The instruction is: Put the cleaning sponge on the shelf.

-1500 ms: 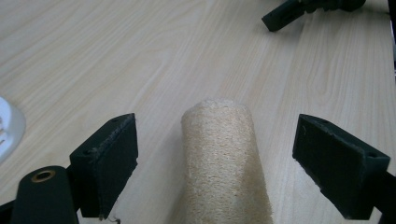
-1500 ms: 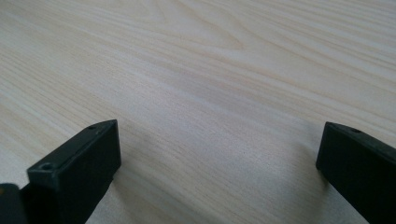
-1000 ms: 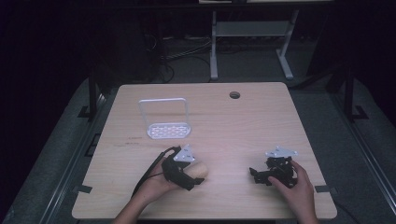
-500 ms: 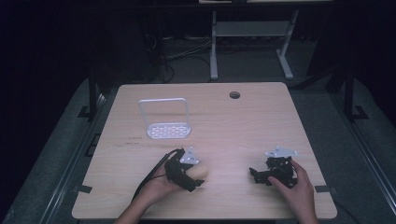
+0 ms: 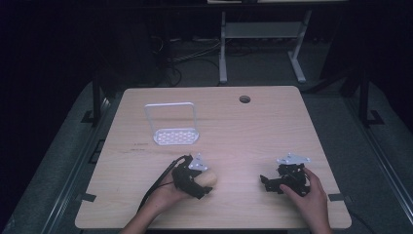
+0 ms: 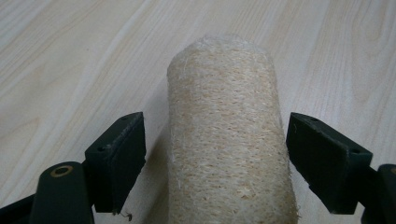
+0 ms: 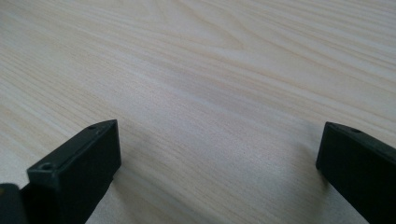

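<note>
A tan, fibrous loofah roll (image 6: 226,140) lies on the wooden table (image 5: 253,131) near the front left. My left gripper (image 6: 215,135) straddles it, one black jaw on each side. The jaws have just been closing, and a narrow gap still shows between each pad and the loofah. In the high view the loofah (image 5: 208,178) pokes out to the right of the left gripper (image 5: 197,184), held low by a hand. My right gripper (image 5: 271,183) rests near the front right, and in its own view the right gripper (image 7: 219,140) is wide open over bare wood.
A white wire rack (image 5: 173,131) with a perforated base stands at the back left of the table. A round cable hole (image 5: 244,99) sits near the far edge. The left gripper's black cable (image 5: 158,183) trails toward the front edge.
The left gripper has shifted slightly at the loofah, which stays in place on the table. The right hand and its gripper have not moved.
</note>
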Available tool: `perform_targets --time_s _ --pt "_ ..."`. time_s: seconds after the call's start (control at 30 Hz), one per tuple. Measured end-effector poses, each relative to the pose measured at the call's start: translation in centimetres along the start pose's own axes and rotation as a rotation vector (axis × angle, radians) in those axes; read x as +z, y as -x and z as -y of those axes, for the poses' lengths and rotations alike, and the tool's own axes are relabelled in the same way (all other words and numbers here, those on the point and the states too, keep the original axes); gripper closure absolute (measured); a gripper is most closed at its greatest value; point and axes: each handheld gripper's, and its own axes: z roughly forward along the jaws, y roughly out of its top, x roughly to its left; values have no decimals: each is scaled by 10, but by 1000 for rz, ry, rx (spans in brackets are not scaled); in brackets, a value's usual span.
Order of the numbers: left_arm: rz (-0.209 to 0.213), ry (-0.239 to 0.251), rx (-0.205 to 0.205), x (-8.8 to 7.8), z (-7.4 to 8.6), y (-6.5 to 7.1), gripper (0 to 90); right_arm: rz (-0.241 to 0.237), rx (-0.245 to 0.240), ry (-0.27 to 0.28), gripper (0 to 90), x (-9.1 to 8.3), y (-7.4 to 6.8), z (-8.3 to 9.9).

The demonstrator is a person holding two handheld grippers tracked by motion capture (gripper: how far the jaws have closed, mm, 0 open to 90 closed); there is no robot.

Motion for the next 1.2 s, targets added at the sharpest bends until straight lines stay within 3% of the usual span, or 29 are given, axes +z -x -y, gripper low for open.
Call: perform_targets --time_s 0.63,1.2 --pt "38 -7 -14 -1 0 -1 399 0 0 0 0 0 0 0" --pt "41 16 -22 -8 0 -5 414 0 0 -1 0 0 0 0"
